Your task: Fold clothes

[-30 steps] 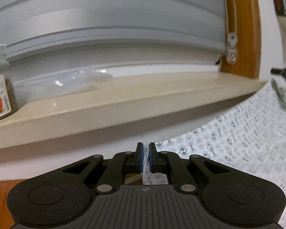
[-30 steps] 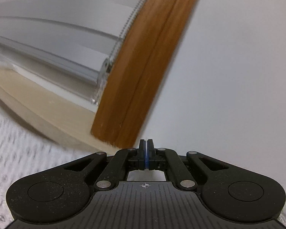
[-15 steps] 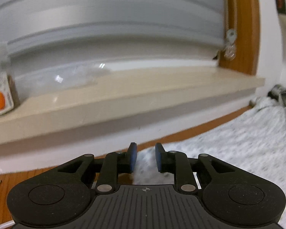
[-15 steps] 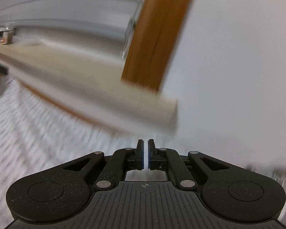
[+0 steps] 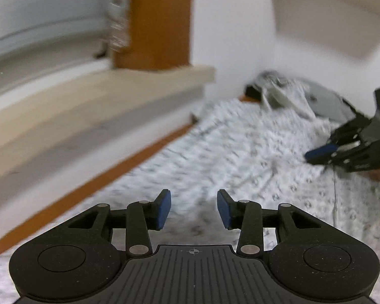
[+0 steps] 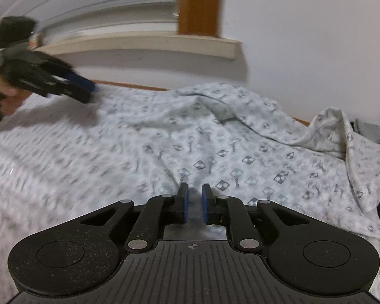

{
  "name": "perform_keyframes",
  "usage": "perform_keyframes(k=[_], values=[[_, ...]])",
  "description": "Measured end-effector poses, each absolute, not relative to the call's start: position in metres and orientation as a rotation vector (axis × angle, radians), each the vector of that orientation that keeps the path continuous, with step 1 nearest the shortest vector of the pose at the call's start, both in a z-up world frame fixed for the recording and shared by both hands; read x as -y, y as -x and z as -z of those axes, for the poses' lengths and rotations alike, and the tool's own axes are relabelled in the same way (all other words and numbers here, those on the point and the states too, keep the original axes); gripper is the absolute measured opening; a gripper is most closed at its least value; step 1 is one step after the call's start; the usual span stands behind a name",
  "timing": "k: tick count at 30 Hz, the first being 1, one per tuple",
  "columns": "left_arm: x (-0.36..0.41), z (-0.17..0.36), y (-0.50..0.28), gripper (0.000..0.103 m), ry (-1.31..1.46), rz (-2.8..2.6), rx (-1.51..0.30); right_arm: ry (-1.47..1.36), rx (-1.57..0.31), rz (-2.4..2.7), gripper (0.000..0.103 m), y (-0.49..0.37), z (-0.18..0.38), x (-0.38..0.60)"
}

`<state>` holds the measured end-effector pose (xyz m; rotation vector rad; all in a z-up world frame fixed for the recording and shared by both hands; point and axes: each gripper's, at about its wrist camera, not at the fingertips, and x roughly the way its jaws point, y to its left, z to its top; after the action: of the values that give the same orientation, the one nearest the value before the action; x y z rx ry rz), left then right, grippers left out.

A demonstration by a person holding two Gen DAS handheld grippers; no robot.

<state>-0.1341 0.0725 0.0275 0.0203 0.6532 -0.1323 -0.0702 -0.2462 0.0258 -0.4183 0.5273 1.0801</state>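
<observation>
L gripper [image 5: 193, 209]: jaws opening, gap wide, nothing btwn the blue pads [image 5: 163, 210], only cloth below/behind. Angled down over the garment [image 5: 240, 157], not touching it as far as I can tell. R gripper [image 6: 193, 206]: jaws opening too, gap narrow, nothing pinched; patterned fabric visible through the slot. Each unit shows in the other's cam: R one at far right of left-wrist view, just above the cloth; L one at upper left of right-wrist view w/ a hand [image 6: 2, 93] on the grip. Garment: white w/ grey diamond print, spread flat on a wooden table [image 5: 93, 177], rumpled ridge along the far edge by the wall, one corner bunched up at far right. Table edge runs below a beige window sill [image 6: 149, 43]; wood frame post [image 6: 198, 2] and grey blind [image 5: 38, 25] above it. Left-wrist view heavily motion-blurred, fine detail n/a.
</observation>
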Motion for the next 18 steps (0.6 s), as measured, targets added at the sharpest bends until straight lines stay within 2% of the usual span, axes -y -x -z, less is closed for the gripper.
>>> perform_keyframes(k=[7, 10, 15, 18], values=[[-0.085, -0.01, 0.139, 0.044, 0.021, 0.148, -0.656, 0.381, -0.506, -1.1, 0.016, 0.07, -0.037, 0.261], [-0.091, -0.013, 0.141, 0.044, 0.062, 0.14, -0.654, 0.302, -0.493, -1.031, 0.028, 0.048, -0.038, 0.256], [-0.088, -0.015, 0.154, 0.045, 0.039, 0.134, -0.658, 0.313, -0.547, -0.923, 0.035, 0.015, -0.03, 0.242], [-0.086, -0.016, 0.16, 0.047, 0.026, 0.13, -0.657, 0.294, -0.574, -0.94, 0.044, 0.008, -0.027, 0.242]])
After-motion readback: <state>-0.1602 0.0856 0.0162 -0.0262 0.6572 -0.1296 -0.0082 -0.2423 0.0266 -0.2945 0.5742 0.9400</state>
